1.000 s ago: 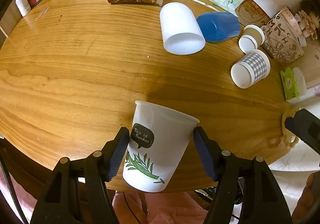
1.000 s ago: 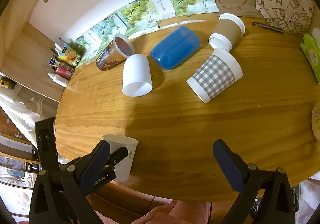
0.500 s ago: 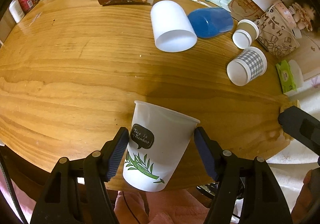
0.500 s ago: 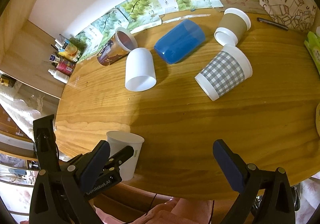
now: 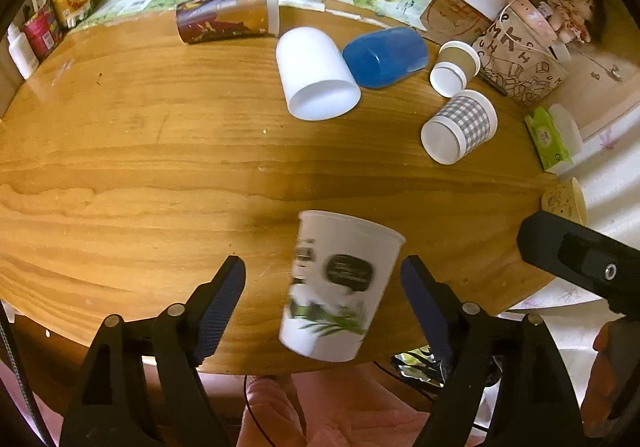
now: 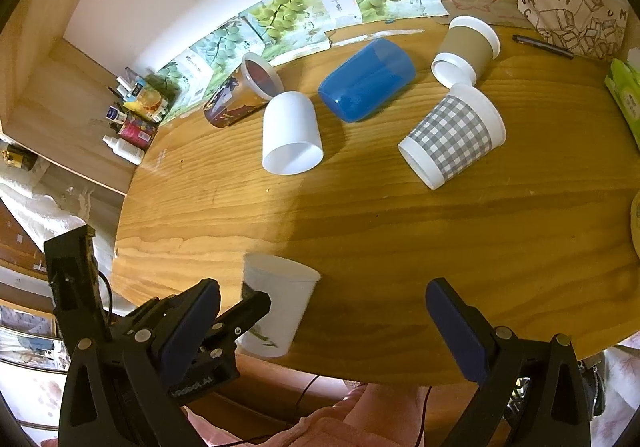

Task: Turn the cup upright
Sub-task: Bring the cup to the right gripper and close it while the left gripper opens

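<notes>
The bamboo cup (image 5: 338, 285) stood mouth-up near the front edge of the table (image 5: 140, 167), its printed side smeared by motion blur so the dark label and green leaves were hard to read. It sat between the pads of the left gripper (image 5: 322, 299), whose jaws were spread wide, with a clear gap on the left and the right pad just beside the cup wall; whether that pad touched it could not be told. In the right wrist view the same cup (image 6: 276, 305) was partly hidden behind the left gripper's black finger, and its base was cut off by that tool. The right gripper (image 6: 320, 327) hung over the table edge with its jaws wide apart and nothing between them. Farther back lay five cups on their sides: a white cup (image 5: 316, 75), a blue cup (image 5: 384, 55), a checked cup (image 5: 460, 127), a brown-sleeved cup (image 5: 454, 65) and a picture-printed cup (image 5: 228, 15). A green tissue pack (image 5: 546, 139) sat at the right, partly cropped in the right wrist view.
</notes>
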Action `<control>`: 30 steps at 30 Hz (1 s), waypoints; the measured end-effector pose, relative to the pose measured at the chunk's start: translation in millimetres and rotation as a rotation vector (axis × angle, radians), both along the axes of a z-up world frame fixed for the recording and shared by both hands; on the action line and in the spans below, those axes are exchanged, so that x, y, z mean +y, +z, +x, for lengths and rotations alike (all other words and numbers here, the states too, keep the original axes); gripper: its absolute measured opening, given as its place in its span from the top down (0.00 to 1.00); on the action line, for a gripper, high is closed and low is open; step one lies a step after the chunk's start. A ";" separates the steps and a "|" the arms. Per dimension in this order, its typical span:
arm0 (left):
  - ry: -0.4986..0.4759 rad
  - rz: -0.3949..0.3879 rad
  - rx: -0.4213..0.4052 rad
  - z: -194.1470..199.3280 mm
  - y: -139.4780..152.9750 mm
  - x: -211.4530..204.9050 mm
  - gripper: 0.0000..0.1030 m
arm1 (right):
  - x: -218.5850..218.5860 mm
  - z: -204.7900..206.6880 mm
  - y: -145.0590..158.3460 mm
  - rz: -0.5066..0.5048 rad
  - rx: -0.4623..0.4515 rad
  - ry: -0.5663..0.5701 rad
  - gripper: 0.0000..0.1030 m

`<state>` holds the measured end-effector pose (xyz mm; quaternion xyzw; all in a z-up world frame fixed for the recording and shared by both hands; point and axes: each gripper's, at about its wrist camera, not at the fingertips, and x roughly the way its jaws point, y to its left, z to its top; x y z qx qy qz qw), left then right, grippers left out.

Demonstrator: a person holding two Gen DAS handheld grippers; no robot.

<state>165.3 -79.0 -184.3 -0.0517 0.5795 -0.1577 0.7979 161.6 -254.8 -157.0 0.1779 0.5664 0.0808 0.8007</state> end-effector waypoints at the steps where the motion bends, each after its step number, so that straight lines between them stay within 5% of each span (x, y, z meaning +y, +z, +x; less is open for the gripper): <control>1: 0.000 0.002 -0.006 -1.5 1.4 2.1 0.19 | 1.6 -1.7 0.3 0.001 -0.001 0.004 0.00; 17: 0.048 -0.032 -0.097 -26.0 28.0 44.1 0.19 | 30.2 -14.9 2.1 0.021 -0.015 0.034 0.00; 30: 0.030 -0.007 -0.158 -32.8 35.2 75.1 0.19 | 42.9 -25.8 -27.3 0.029 0.050 -0.068 0.00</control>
